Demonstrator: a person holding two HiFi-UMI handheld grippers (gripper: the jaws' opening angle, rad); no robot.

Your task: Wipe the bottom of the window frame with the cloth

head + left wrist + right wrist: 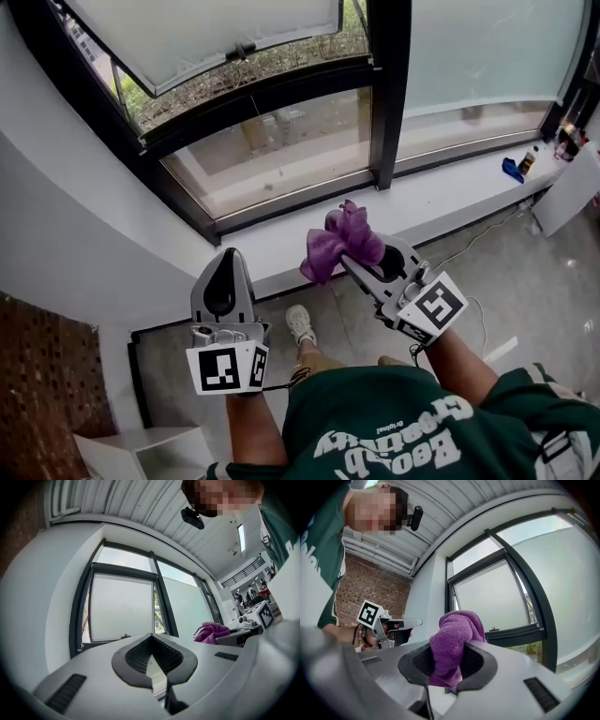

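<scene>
pinching a purple cloth point(343, 240) between the jaws of the right gripper point(351, 262), bunched and raised over the white sill point(448, 194), close below the bottom of the dark frame point(281, 208). holding the left gripper point(228, 255) beside it, jaws pressed together on nothing, tips toward the sill.

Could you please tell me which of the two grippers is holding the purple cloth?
The right gripper: its jaws are shut on the purple cloth, while the left gripper has its jaws closed together with nothing between them.
</scene>
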